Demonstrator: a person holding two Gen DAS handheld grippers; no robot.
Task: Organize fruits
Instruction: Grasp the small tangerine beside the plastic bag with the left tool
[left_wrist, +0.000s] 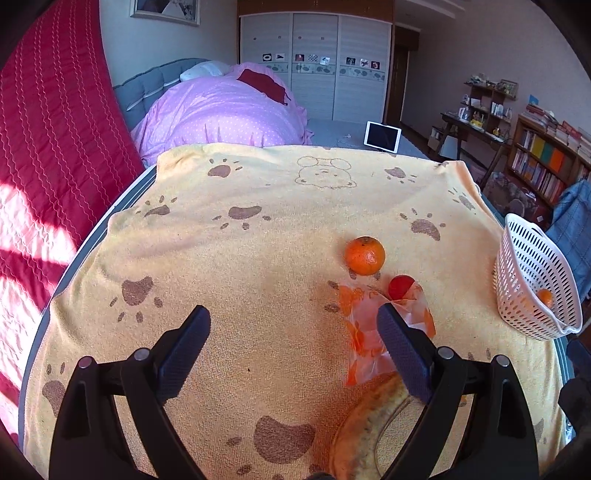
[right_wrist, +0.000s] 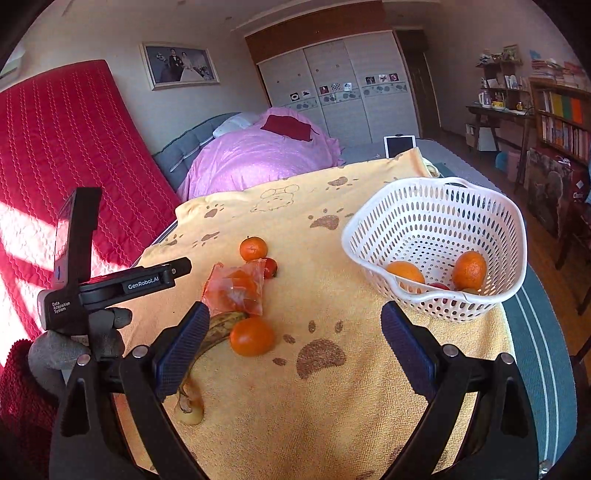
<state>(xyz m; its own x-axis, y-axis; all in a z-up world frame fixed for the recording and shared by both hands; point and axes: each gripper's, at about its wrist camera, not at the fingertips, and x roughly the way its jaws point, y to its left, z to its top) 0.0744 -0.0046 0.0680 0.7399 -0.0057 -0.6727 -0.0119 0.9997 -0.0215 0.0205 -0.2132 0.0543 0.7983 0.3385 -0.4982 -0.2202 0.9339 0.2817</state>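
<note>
On the yellow paw-print towel (right_wrist: 332, 387) lie a mandarin (right_wrist: 253, 248), a small red fruit (right_wrist: 270, 267), an orange-printed plastic bag (right_wrist: 236, 290), a spotted banana (right_wrist: 218, 328) and an orange (right_wrist: 252, 336). The white basket (right_wrist: 436, 206) at the right holds two oranges (right_wrist: 469, 270) and something red. My right gripper (right_wrist: 295, 314) is open above the towel, the orange just ahead of its left finger. My left gripper (left_wrist: 293, 317) is open and empty; its right finger overlaps the bag (left_wrist: 365, 332) in view, with the mandarin (left_wrist: 365, 256) and red fruit (left_wrist: 401, 286) beyond.
The towel covers a bed's foot. A pink quilt (left_wrist: 221, 110) and a tablet (left_wrist: 382, 136) lie beyond it, and a red padded panel (left_wrist: 55, 129) stands at the left. A grey-gloved hand (right_wrist: 74, 347) holds the left gripper. Bookshelves (left_wrist: 546, 166) stand at the right.
</note>
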